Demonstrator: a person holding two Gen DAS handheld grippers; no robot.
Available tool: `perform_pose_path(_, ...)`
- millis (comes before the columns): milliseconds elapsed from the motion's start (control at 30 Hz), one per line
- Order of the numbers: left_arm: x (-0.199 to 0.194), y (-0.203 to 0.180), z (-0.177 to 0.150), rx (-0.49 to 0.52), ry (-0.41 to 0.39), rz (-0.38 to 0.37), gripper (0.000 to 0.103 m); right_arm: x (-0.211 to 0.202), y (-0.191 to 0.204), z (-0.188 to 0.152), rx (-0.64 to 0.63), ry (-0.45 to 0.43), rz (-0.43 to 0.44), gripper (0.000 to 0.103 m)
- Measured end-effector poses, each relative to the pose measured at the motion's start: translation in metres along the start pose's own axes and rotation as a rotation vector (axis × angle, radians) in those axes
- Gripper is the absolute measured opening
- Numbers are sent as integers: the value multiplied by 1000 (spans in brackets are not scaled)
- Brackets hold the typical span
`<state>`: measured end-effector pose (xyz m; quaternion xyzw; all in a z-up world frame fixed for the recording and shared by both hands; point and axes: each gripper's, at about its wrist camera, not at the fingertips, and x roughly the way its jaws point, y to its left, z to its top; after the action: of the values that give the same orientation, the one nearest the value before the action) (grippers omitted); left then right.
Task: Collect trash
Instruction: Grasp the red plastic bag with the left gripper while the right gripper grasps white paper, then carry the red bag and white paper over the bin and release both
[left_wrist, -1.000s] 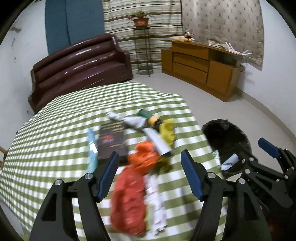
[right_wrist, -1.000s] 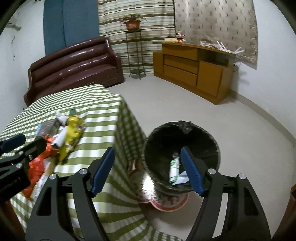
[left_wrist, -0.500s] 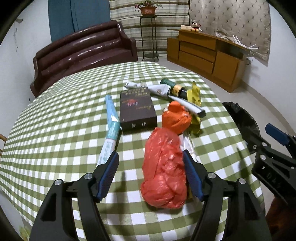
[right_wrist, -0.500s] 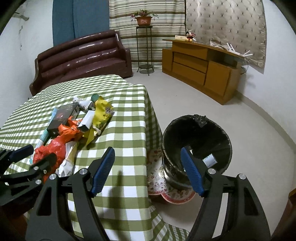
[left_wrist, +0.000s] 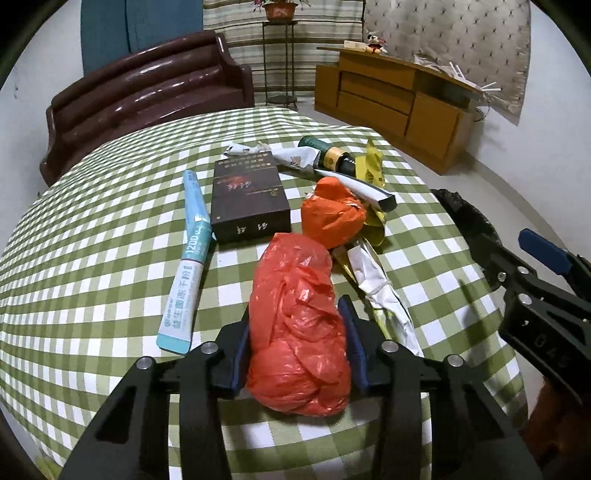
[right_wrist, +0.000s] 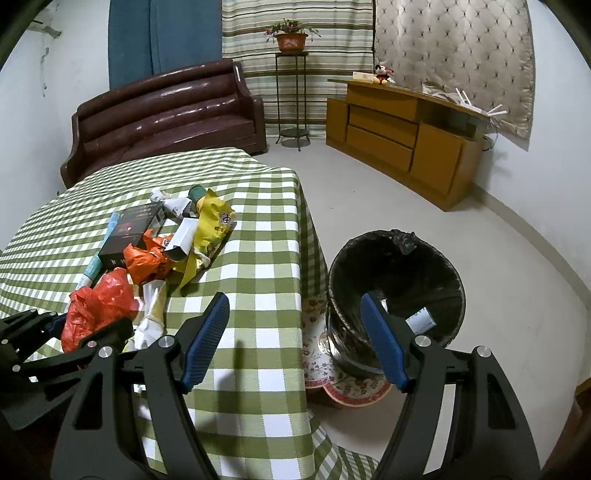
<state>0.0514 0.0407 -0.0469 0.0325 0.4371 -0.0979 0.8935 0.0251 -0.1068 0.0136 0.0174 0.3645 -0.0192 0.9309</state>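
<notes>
My left gripper (left_wrist: 295, 325) is shut on a red plastic bag (left_wrist: 295, 317) that lies on the green checked table (left_wrist: 92, 258). The bag also shows in the right wrist view (right_wrist: 96, 306). Beyond it lie an orange bag (left_wrist: 332, 218), a dark box (left_wrist: 247, 195), a blue tube (left_wrist: 190, 258), white crumpled paper (left_wrist: 380, 291), a yellow wrapper (left_wrist: 373, 166) and a dark bottle (left_wrist: 332, 157). My right gripper (right_wrist: 295, 339) is open and empty, between the table corner and the black-lined trash bin (right_wrist: 395, 291) on the floor.
The bin holds some white scraps (right_wrist: 421, 319) and stands on a floral mat (right_wrist: 332, 380). A brown sofa (right_wrist: 166, 110) is behind the table. A wooden cabinet (right_wrist: 406, 136) and a plant stand (right_wrist: 291, 103) line the far wall.
My left gripper moved forward and closed on the red bag; it was open half a second ago. My right gripper swung left from over the bin toward the table edge.
</notes>
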Motion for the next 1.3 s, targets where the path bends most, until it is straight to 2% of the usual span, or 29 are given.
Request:
perform_pose_path(333,-27,10,-5,2,-37,-5,42,-5,20,1,-31,6,46,72)
perform_pose_path(433,-34,21,-8,-12,-48,19,42,-6,29,0,-50,12,64,70)
perform_pose_path(667,-42,51,-12,-45,-69,97,42,-2,58,-5,-101,61,122,57)
perform_pose_path(1000,-48,80,-14,-78,-96,159,42,6,89,-7,-164,107,133,55)
perform_pose_path(1100,-47,86,-17,-91,-90,166,42,10,91,-9,-175,130,125,47)
perform_pose_path(1233,-44,91,-19,-100,-84,166,42,12,94,-12,-192,140,118,30)
perform_pose_path(1267,-44,92,-19,-102,-83,165,42,12,94,-13,-193,142,120,22)
perform_pose_path(1300,-45,93,-19,-105,-84,164,42,12,93,-13,-192,142,125,20)
